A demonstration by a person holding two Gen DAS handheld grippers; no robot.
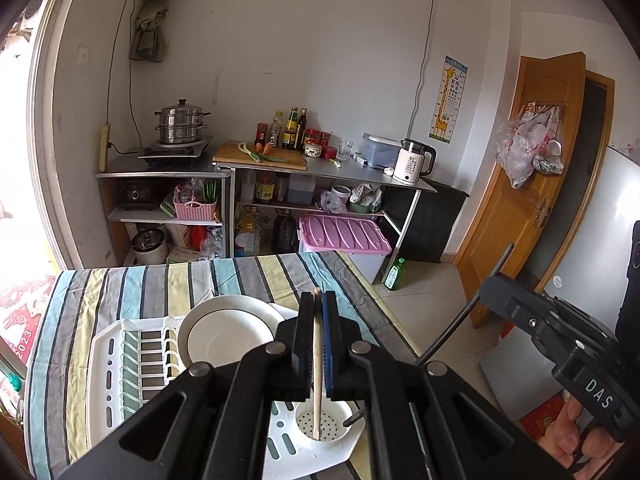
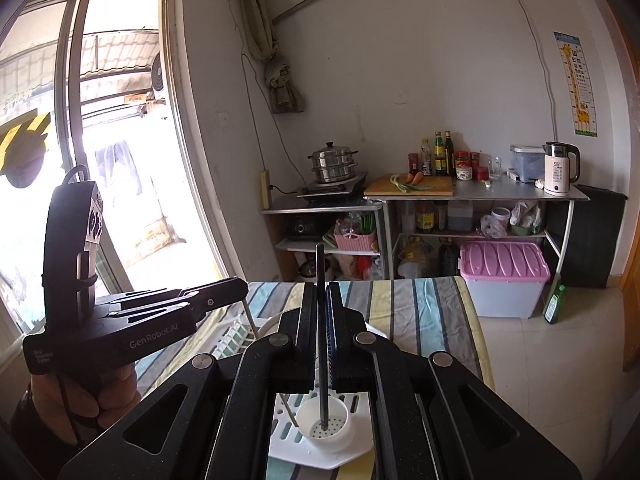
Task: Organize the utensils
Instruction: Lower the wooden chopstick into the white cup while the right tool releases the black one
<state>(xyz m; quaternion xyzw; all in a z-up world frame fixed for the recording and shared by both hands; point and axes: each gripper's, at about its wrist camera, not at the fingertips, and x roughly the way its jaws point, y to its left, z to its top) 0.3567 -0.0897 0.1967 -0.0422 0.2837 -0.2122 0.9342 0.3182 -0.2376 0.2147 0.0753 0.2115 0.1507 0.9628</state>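
My left gripper [image 1: 319, 300] is shut on a pale wooden chopstick [image 1: 317, 360]. The chopstick's lower end rests in the white perforated utensil cup [image 1: 336, 426] at the corner of the white dish rack [image 1: 108, 360]. My right gripper [image 2: 322, 296] is shut on a dark grey chopstick [image 2: 321, 340], and its tip stands inside the same cup [image 2: 340, 432]. Each view shows the other gripper from the side: the right gripper [image 1: 494, 288] with its dark chopstick [image 1: 464, 312], the left gripper [image 2: 240, 286] with its wooden chopstick [image 2: 251, 320]. A white plate [image 1: 228, 328] leans in the rack.
The rack sits on a table with a striped cloth [image 1: 248, 276]. Beyond the table stand metal kitchen shelves [image 1: 280, 168] with a steamer pot, bottles and a kettle. A pink-lidded storage box [image 2: 504, 276] and a green bottle [image 2: 554, 304] are on the floor. A wooden door [image 1: 532, 184] is at right.
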